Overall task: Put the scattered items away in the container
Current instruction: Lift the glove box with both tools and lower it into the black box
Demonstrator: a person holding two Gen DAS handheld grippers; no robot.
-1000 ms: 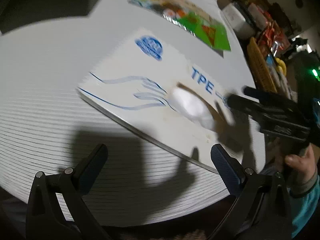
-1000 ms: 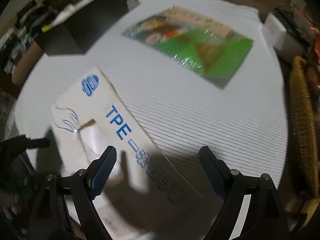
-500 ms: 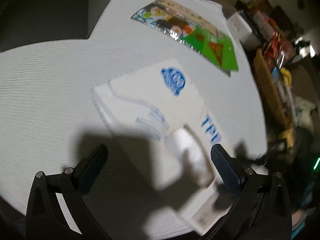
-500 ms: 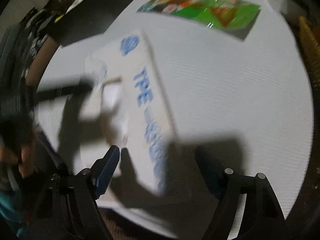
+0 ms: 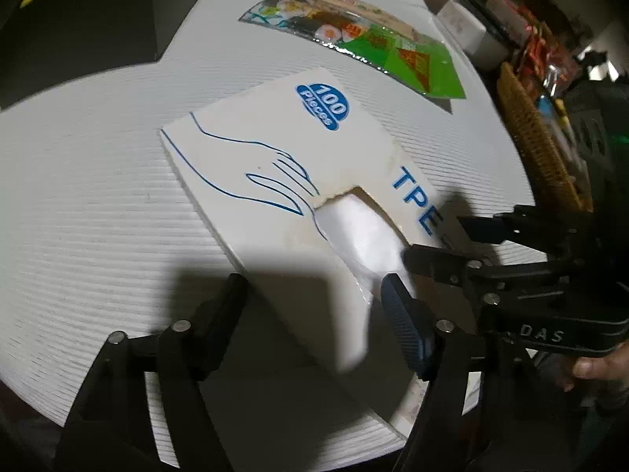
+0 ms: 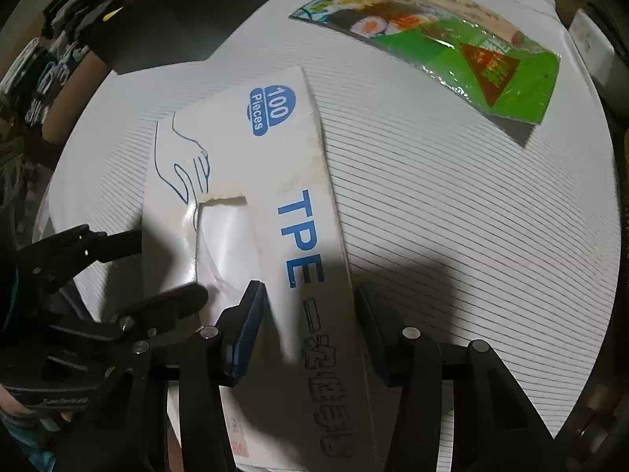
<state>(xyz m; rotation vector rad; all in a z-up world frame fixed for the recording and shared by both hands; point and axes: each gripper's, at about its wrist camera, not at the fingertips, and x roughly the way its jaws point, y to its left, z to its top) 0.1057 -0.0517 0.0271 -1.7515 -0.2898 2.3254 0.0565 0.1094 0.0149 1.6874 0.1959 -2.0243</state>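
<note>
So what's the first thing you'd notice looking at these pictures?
The big white glove box with blue "100 Pieces" and "TPE" lettering fills the middle of the white table, its torn opening showing thin plastic. Both sets of tongs, left and right, are open at its near end. Beyond it lies a shiny green snack packet.

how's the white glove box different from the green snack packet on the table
The glove box is a thick white carton with blue print and a torn opening showing plastic; the snack packet is a thin, glossy, multicoloured pouch. The box lies near, between both open grippers; the packet lies farther back, untouched. Both lie flat on the white table.
</note>
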